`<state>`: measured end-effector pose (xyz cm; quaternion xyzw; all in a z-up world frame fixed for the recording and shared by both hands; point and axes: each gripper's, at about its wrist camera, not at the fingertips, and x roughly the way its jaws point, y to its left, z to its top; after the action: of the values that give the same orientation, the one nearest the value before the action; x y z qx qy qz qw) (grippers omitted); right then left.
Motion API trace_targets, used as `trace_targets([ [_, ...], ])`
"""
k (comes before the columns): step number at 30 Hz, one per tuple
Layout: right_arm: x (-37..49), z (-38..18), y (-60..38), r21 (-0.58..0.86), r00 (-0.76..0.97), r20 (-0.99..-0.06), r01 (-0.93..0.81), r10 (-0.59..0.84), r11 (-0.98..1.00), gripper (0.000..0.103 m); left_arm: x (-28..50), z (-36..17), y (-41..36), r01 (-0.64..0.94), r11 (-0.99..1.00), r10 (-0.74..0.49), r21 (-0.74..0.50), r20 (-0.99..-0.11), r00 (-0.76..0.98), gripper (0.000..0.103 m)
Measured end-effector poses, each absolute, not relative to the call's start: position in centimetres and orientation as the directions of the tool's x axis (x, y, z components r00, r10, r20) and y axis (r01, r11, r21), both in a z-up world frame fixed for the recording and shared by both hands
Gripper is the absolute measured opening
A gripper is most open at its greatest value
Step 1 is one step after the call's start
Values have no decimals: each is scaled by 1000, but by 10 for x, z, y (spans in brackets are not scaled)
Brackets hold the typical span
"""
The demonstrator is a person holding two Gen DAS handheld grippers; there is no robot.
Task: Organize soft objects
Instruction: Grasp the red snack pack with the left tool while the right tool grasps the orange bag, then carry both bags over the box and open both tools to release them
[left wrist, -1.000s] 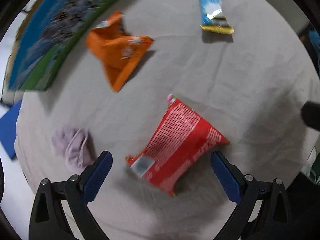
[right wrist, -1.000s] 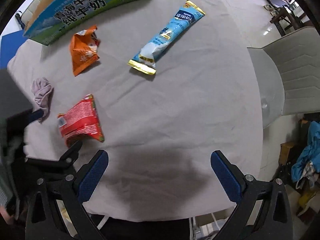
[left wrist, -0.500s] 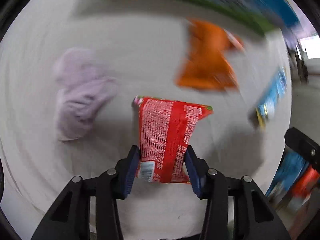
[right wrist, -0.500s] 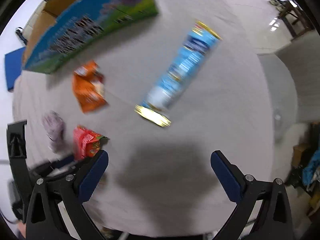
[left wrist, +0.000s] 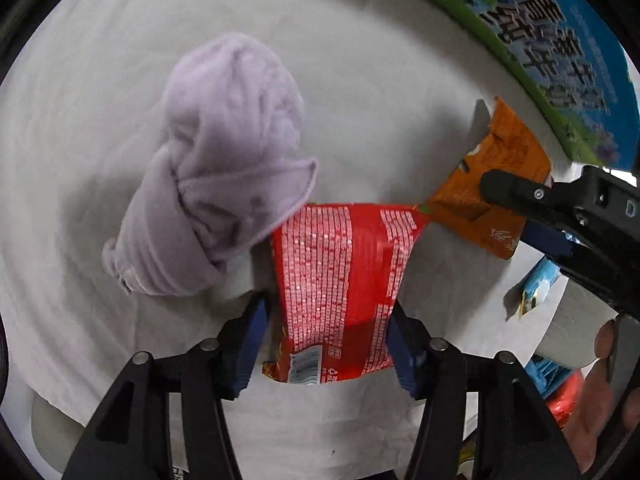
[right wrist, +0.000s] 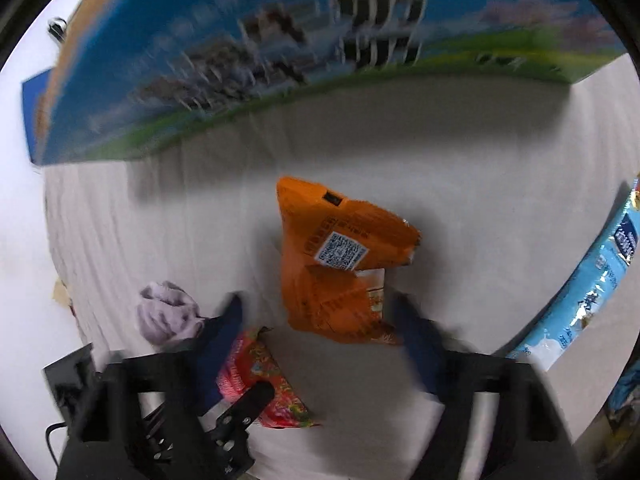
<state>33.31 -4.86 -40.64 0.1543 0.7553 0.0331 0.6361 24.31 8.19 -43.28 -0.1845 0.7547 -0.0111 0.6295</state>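
left hand-held gripper (left wrist: 326, 344): clamped on the lower end of the red snack packet (left wrist: 340, 280), its blue pads pressing both side edges so the pouch hangs between them with printed back and barcode facing the camera.

red snack packet: appears lifted just clear of the cloth-covered bench (left wrist: 360, 80); its top corner overlaps the edge of the lilac towel (left wrist: 224, 160), its other corner nearly meets the orange snack packet (left wrist: 492, 184).

why held so: gripping the sealed end, not the puffed middle, likely keeps the soft pouch from bursting or slipping while it is carried.

right hand-held gripper (right wrist: 320, 320): jaws apart, one blurred blue finger on each side of the orange snack packet (right wrist: 336, 264); contact cannot be told through the motion blur.

orange snack packet: crumpled, lying on the bench in front of the box, qr label up; it looks like the right hand's next pick.

lilac towel: bunched in a loose roll on the bench, untouched.

blue tube packet (right wrist: 592, 280): long, lying well off to the right edge of the bench.

container: a large milk carton box (right wrist: 280, 52), blue and green print, stands along the far side of the bench; its inside is not visible, so what it holds cannot be told.

progress: judged early; every soft item seen lies outside the box.
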Motion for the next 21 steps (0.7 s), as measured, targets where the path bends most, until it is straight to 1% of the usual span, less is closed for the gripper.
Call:
trace_targets([
  [1,330,-407,-52,248,-140,-951,192,277,949,47,242,-433,75,-240,941,-278,-239,-949,-146,54],
  [3,321,-404,-60,223,-151,-956,184,252,957,45,239,-434,58,-183,958,-249,-220,-956,-157,54],
  [4,314,-402,-65,211,-158,-958,172,238,962,41,237,-434,51,-157,967,-226,-202,-961,-158,54],
  [6,298,-401,-73,193,-194,-956,141,218,971,41,234,-434,30,-95,984,-164,-150,-975,-149,54],
  [7,288,-402,-77,188,-223,-951,125,212,974,41,232,-435,23,-82,988,-144,-133,-979,-146,53],
  [8,277,-404,-82,183,-249,-946,115,207,976,41,232,-436,19,-73,991,-124,-114,-982,-142,49],
  [10,262,-408,-90,192,-262,-940,118,217,974,41,230,-439,3,-60,995,-84,-77,-988,-129,48],
  [15,256,-409,-103,212,-219,-943,190,252,959,43,235,-436,-20,-39,999,-42,-38,-994,-103,44],
  [19,247,-395,-105,201,-193,-953,166,232,965,37,237,-418,-20,-28,999,-34,-32,-997,-72,43],
  [21,246,-391,-97,209,-180,-955,153,236,966,37,225,-399,-14,-31,998,-52,-50,-998,-47,42],
])
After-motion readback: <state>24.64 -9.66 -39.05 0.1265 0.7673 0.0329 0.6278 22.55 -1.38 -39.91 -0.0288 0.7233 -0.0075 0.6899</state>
